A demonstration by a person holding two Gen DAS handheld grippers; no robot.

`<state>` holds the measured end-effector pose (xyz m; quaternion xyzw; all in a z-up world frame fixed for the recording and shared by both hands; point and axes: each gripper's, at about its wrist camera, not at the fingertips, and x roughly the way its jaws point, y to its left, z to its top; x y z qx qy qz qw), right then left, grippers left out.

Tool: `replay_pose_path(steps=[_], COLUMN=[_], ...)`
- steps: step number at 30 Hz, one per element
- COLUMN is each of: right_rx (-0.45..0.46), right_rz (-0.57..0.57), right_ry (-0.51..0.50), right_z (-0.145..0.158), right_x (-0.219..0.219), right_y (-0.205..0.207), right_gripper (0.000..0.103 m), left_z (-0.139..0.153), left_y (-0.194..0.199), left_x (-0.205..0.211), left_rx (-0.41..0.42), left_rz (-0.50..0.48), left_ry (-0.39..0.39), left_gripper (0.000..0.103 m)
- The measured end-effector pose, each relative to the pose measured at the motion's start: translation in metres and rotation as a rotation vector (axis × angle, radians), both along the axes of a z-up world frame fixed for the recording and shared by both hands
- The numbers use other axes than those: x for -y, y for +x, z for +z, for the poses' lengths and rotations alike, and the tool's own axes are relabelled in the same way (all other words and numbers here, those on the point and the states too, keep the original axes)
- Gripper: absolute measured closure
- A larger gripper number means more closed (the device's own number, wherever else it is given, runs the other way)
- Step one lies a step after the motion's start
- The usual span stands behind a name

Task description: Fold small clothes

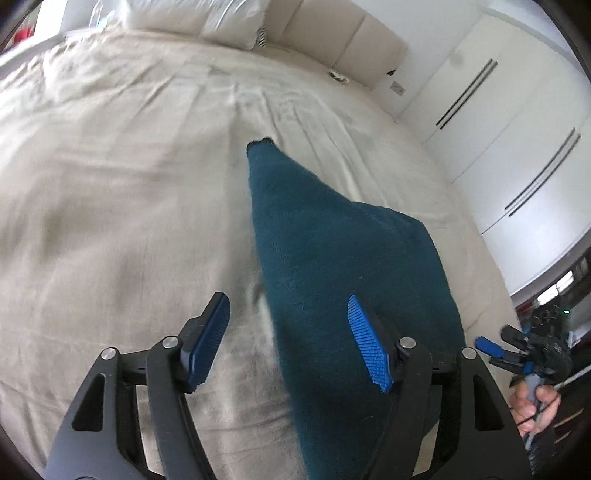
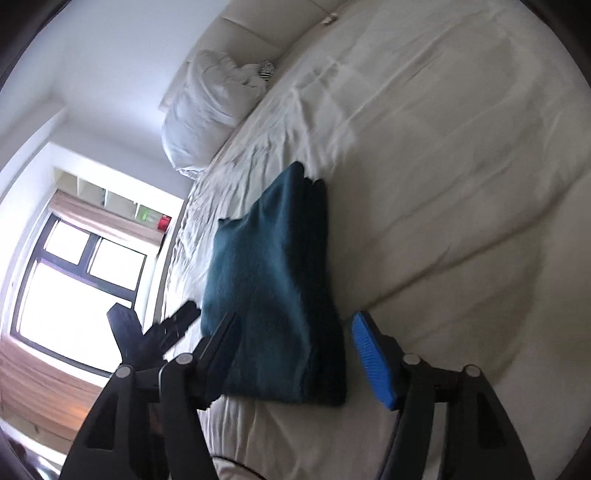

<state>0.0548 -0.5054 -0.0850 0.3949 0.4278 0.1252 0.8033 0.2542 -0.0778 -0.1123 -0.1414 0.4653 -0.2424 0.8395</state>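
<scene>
Teal knit garment (image 1: pixel 332 258) lay folded on the bed (image 1: pixel 110 184), on a cream, wrinkled cover, well short of the headboard (image 1: pixel 332 33) end and with bare cover on every side that showed. In the right wrist view the garment (image 2: pixel 273 280) read as a flat stack of several layers, its edges roughly lined up along one side. Left gripper (image 1: pixel 291 341) hung above the near end of the garment, jaws released and spread; cloth showed behind the right-hand pad, but neither pad pressed on it. Right gripper (image 2: pixel 295 356) likewise stood over the near edge of the stack, jaws parted, nothing clamped between them; whether the dark left-hand pad brushed the cloth could not be told. The right gripper (image 1: pixel 517 354) also showed at the edge of the left wrist view, beside the bed, with a hand (image 1: pixel 535 406) on its handle. Pillows (image 2: pixel 207 110) sat piled at the headboard end. White wardrobe doors (image 1: pixel 498 129) stood beyond one side of the bed, a window (image 2: pixel 74 280) beyond the other. Both views somewhat blurred.
</scene>
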Motion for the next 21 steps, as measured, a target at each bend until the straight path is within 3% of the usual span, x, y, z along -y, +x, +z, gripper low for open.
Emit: replay_pose_path(steps=[4,7,10,21], right_rx=[-0.051,-0.086,-0.112,-0.183], right_rz=[0.034,0.052,0.057,0.132], right_ry=[0.029,0.052,0.115,0.043], right_z=[-0.008,-0.02,-0.032,-0.034], right_x=[-0.003,-0.009,-0.008,-0.02], right_y=[0.026,0.052,0.064,0.104], right_gripper=[0.036,0.036,0.036,0.033], left_z=[-0.016,-0.028,-0.034,-0.043], left_y=[0.011,0.019,0.023,0.033], left_x=[0.002,0.0,0.0,0.0], left_rx=[-0.124,-0.209,-0.245,-0.376], left_rz=[-0.011,-0.023,-0.033,-0.124], left_ry=[-0.067,-0.159,-0.185,-0.261], left_gripper=[0.034,0.034,0.03,0.028])
